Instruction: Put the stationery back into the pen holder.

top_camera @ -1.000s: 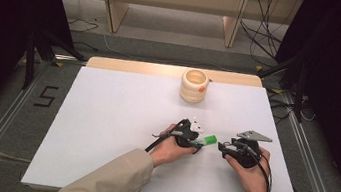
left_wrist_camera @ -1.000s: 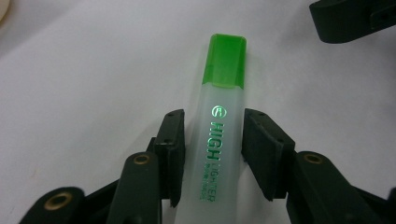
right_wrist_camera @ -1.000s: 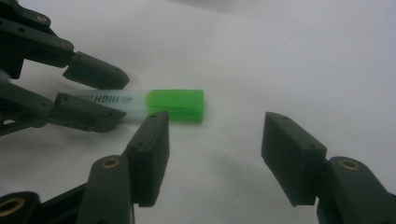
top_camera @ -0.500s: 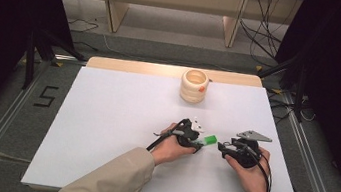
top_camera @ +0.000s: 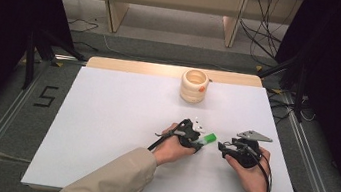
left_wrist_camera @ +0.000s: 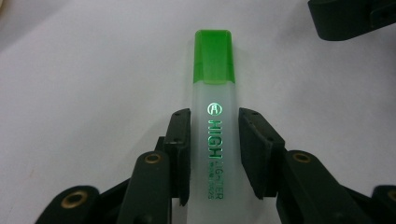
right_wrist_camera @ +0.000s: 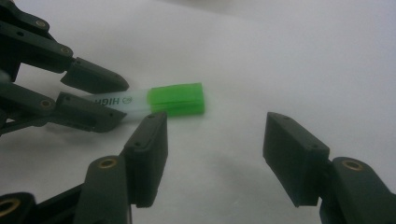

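Note:
A highlighter [top_camera: 208,138] with a frosted white body and a green cap lies on the white table, cap pointing right. My left gripper [top_camera: 197,140] is shut on its body; the jaws have just been closing on it. In the left gripper view both pads [left_wrist_camera: 254,149] press the sides of the highlighter [left_wrist_camera: 214,93], and the cap sticks out ahead. My right gripper [top_camera: 222,147] rests just right of the cap, open and empty. In the right gripper view its jaws [right_wrist_camera: 215,135] stand wide, with the green cap [right_wrist_camera: 176,99] a little beyond the left one.
A round wooden pot [top_camera: 194,85] with an orange spot on its rim stands at the back of the white table top [top_camera: 105,117]. Both forearms come in from the bottom edge. Dark floor and cables surround the table.

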Motion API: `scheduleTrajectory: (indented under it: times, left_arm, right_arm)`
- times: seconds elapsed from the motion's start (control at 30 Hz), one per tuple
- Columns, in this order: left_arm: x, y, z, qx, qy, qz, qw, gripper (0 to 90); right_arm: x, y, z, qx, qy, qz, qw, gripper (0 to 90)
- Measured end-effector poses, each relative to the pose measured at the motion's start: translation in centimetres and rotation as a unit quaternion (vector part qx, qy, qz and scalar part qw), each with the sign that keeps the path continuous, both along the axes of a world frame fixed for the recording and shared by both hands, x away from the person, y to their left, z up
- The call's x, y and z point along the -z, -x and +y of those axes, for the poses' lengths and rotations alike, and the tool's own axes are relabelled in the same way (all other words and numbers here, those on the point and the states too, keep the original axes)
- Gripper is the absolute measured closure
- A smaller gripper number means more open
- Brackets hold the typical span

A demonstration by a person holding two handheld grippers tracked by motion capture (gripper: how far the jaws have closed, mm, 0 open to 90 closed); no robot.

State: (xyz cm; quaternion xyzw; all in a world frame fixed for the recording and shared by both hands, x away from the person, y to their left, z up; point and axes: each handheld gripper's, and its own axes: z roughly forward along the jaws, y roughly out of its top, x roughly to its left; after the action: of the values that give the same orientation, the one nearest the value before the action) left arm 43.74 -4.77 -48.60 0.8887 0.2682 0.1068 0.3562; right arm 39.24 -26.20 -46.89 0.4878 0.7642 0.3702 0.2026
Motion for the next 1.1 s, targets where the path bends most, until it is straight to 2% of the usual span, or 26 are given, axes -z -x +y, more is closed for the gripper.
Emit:
scheduleTrajectory:
  times: [0.33, 0.5, 0.57, 0.7, 0.83, 0.97, 1.1]
  left_arm:
    - [0.0, 0.1, -0.1, -0.008, -0.001, 0.0, 1.0, 66.4]
    - [0.1, 0.3, 0.1, -0.016, 0.009, 0.001, 0.9998, 66.6]
    - [0.2, 0.5, 0.2, -0.022, 0.02, -0.001, 0.9996, 66.7]
    - [0.2, 0.8, 0.7, -0.026, 0.027, -0.011, 0.9992, 66.6]
    - [-0.1, 1.2, 1.3, -0.032, 0.045, -0.024, 0.9982, 66.7]
    - [-1.0, 2.2, 2.4, -0.041, 0.076, -0.05, 0.995, 66.6]
    - [-1.5, 3.1, 3.0, -0.042, 0.088, -0.061, 0.9933, 66.6]
  right_arm:
    - [0.0, 0.0, -0.1, 0.003, -0.002, -0.001, 1.0, 38.4]
    - [0.0, -0.2, -0.4, 0.007, -0.019, 0.009, 0.9997, 31.4]
    - [0.0, -0.2, -0.4, 0.008, -0.026, 0.011, 0.9996, 30.4]
    - [0.0, -0.3, -0.5, 0.007, -0.034, 0.013, 0.9993, 28.3]
    - [-0.1, -0.3, -0.3, 0.004, -0.047, 0.02, 0.9987, 27.1]
    - [-0.4, -0.5, 0.3, -0.007, -0.076, 0.017, 0.9969, 26.4]
    - [-0.7, -0.8, 1.3, -0.019, -0.1, 0.019, 0.9947, 25.5]
